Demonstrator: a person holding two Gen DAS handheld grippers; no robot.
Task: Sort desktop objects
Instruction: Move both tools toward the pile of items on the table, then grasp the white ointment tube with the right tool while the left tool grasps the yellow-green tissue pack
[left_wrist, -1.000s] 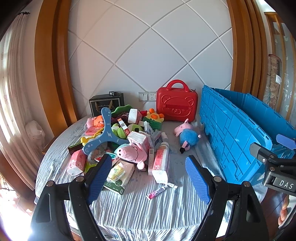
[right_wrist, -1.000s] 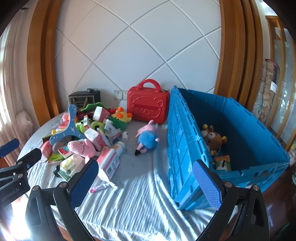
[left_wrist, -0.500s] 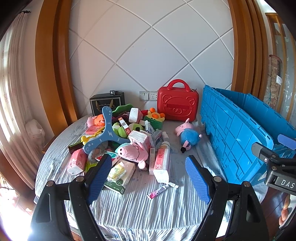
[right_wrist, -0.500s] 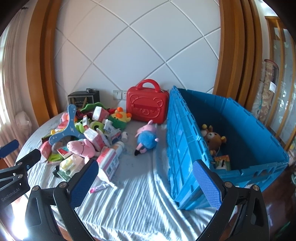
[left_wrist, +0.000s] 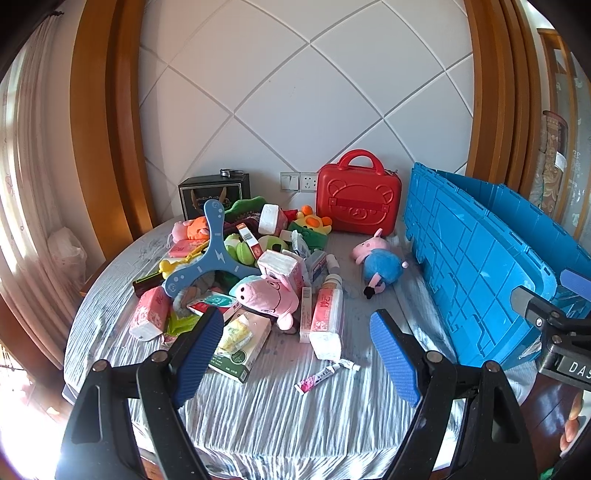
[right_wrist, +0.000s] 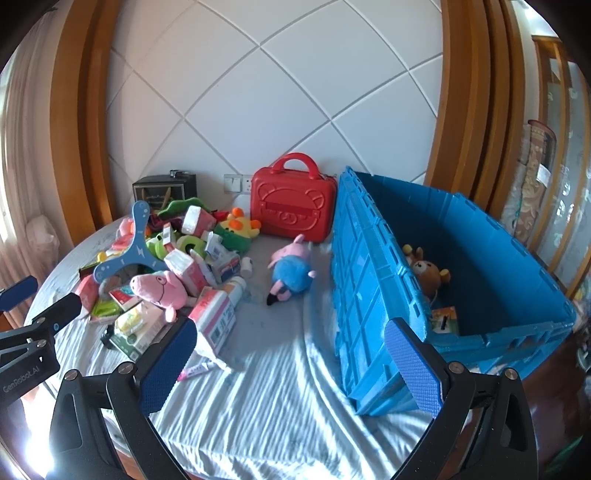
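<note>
Two empty tools above striped tablecloth (left_wrist: 280, 413), white diamond-panelled wall (right_wrist: 280, 92)

Two hand-held grippers are in view, the left hand-held gripper (left_wrist: 297, 354) and the right hand-held gripper (right_wrist: 290, 363). On the counter (right_wrist: 280, 413) stand one red bear-faced case (left_wrist: 359, 201), one blue crate (right_wrist: 476, 258) and one black box (left_wrist: 214, 194). There are two pig plush toys, a pink one (left_wrist: 267, 295) and a blue-bodied one (left_wrist: 378, 264), one blue boomerang (left_wrist: 210, 253), one small tube (left_wrist: 327, 374), and one brown bear plush (right_wrist: 430, 275) in the crate; the heaped packets are too jumbled to count.
</note>
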